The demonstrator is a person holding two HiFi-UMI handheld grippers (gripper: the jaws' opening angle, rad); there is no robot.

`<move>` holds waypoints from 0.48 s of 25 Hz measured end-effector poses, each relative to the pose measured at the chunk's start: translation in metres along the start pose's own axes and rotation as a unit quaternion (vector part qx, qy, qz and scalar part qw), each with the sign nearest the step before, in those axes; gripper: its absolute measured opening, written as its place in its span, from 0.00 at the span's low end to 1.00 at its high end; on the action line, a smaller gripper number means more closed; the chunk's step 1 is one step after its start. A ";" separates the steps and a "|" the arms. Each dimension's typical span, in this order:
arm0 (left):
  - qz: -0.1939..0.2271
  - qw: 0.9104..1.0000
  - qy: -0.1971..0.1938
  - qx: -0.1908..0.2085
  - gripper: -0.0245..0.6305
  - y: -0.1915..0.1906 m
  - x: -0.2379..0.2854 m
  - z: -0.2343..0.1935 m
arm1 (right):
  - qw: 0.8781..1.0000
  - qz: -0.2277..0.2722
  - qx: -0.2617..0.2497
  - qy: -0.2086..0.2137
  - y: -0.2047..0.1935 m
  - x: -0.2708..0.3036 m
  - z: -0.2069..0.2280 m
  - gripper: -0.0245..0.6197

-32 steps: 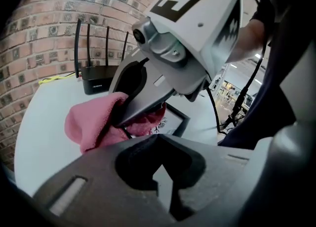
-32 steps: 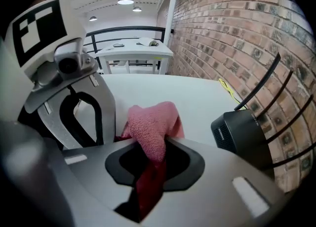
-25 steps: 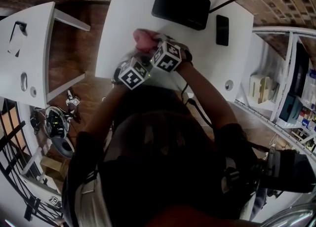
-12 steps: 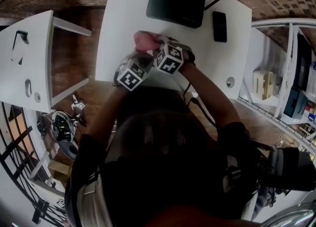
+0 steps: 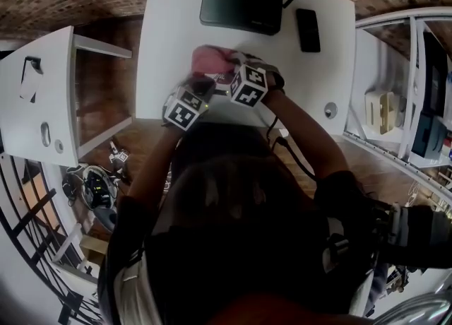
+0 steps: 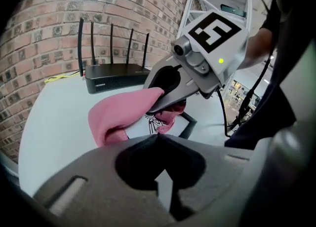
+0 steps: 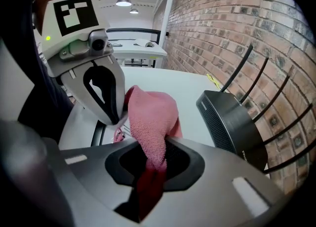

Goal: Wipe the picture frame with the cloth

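Right gripper (image 7: 154,147) is clamping a bunched fold of the pink cloth (image 7: 150,117), and the rest is draping forward over the frame (image 6: 189,124). It's looking like soft, light terry, so I'm guessing it flops and drags rather than pushes. Pinching it low on the fold like this seems right to me.

Left gripper (image 6: 159,139) is sitting just beside it with its jaws fully together, and I'm not seeing anything clearly caught in them.

The frame is lying flat near the front edge of the white table (image 6: 54,122), right under the cloth. It has a thin black rim and a white picture with a small dark drawing, mostly covered right now. I'm reckoning it's stiff but light and probably slides on that smooth top, so I'd be pinning it by the rim or a corner, not the face.

Further back, a black router (image 6: 116,76) is sitting by the brick wall, well apart from all this.
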State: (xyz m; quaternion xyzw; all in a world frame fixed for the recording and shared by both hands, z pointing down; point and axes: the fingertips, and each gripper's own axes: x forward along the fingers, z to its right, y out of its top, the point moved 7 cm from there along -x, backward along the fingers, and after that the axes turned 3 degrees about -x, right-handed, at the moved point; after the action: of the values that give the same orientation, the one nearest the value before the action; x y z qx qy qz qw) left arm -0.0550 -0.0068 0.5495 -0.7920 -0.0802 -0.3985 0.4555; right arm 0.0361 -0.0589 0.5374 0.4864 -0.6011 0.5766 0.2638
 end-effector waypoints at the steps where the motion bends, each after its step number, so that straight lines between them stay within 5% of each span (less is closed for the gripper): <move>1: 0.000 1.000 0.002 0.000 0.04 0.000 0.000 0.000 | 1.000 0.000 0.001 -0.002 -0.002 -0.001 0.000 0.13; 12: 0.003 1.000 0.015 -0.009 0.04 -0.001 0.001 0.001 | 0.999 0.003 0.046 -0.020 -0.028 -0.015 0.001 0.13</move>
State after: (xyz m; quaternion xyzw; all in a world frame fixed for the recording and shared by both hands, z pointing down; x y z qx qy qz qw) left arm -0.0539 -0.0055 0.5503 -0.7906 -0.0675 -0.4096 0.4502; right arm 0.0674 -0.0515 0.5361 0.5074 -0.5809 0.5946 0.2271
